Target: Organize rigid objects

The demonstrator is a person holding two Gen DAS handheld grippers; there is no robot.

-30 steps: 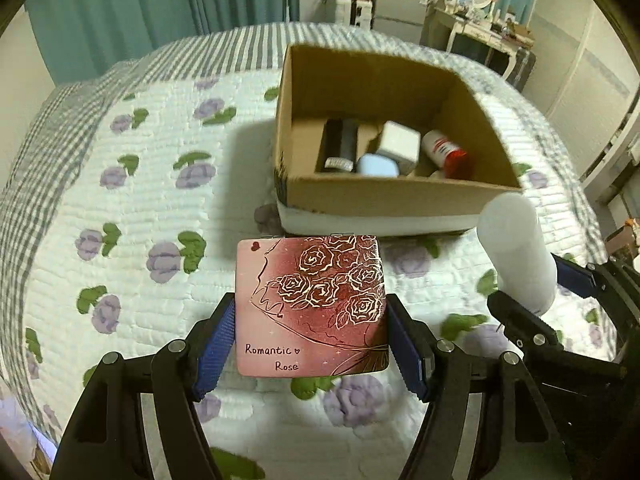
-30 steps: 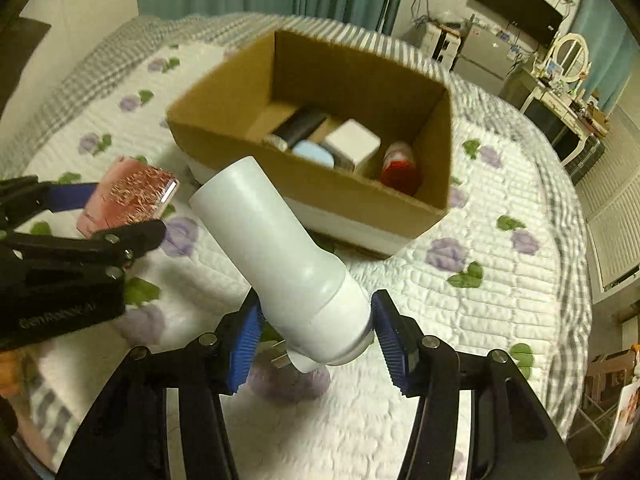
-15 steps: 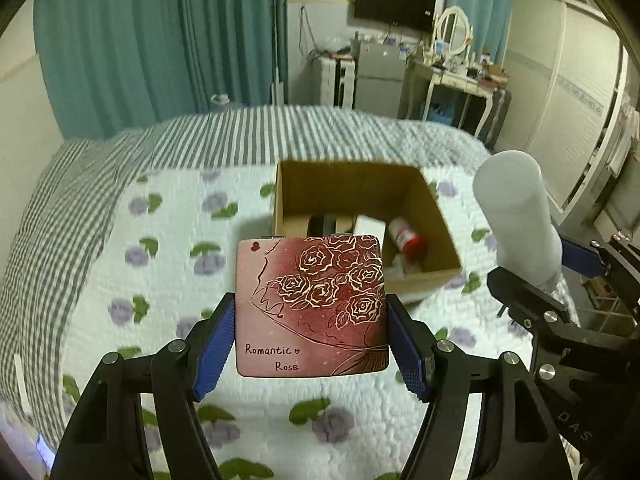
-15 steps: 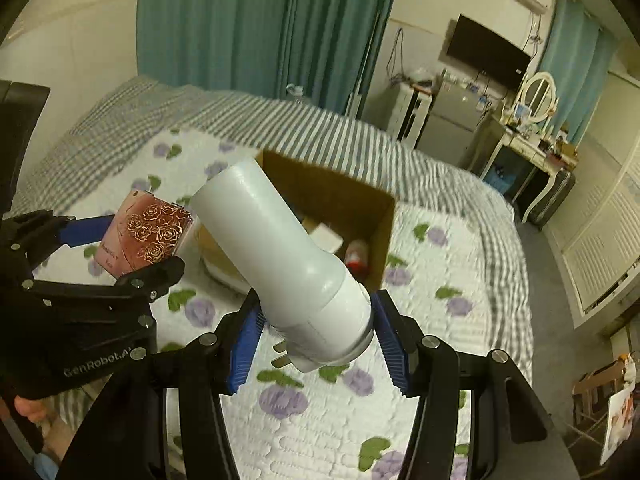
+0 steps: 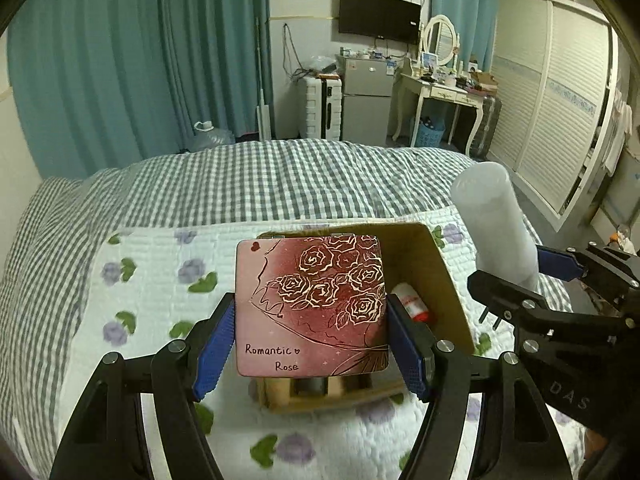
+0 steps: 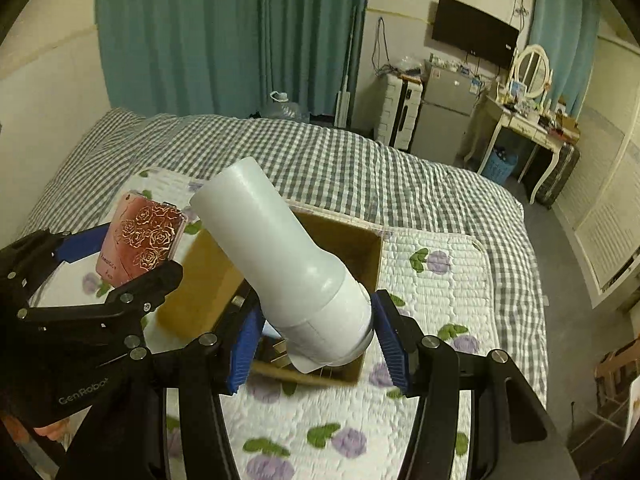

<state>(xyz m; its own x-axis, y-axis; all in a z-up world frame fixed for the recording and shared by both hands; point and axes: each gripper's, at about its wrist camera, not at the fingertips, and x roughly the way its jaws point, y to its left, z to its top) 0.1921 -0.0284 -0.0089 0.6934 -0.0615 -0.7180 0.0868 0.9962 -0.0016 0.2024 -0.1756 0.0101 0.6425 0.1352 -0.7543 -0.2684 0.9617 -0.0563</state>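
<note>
My left gripper (image 5: 310,338) is shut on a pink "Romantic Rose" case (image 5: 312,304) with gold roses, held above the open cardboard box (image 5: 432,276) on the bed. A red-and-white bottle (image 5: 412,304) lies inside the box. My right gripper (image 6: 312,340) is shut on a white cylindrical bottle (image 6: 280,256), gripped near its cap end and tilted up to the left above the box (image 6: 200,280). In the right wrist view the pink case (image 6: 140,240) and left gripper (image 6: 116,266) are at the left. In the left wrist view the white bottle (image 5: 494,220) and right gripper (image 5: 528,280) are at the right.
The box sits on a white quilt with purple flowers (image 5: 152,280) over a grey checked bedspread (image 5: 280,176). Teal curtains (image 5: 140,60), a small fridge (image 5: 366,100), a white dressing table (image 5: 444,96) and louvred wardrobe doors (image 5: 560,128) stand beyond the bed.
Both grippers, still holding their objects, have moved forward and over the box, with the cameras tilting up to show more of the room. The box now sits lower and closer beneath them.
</note>
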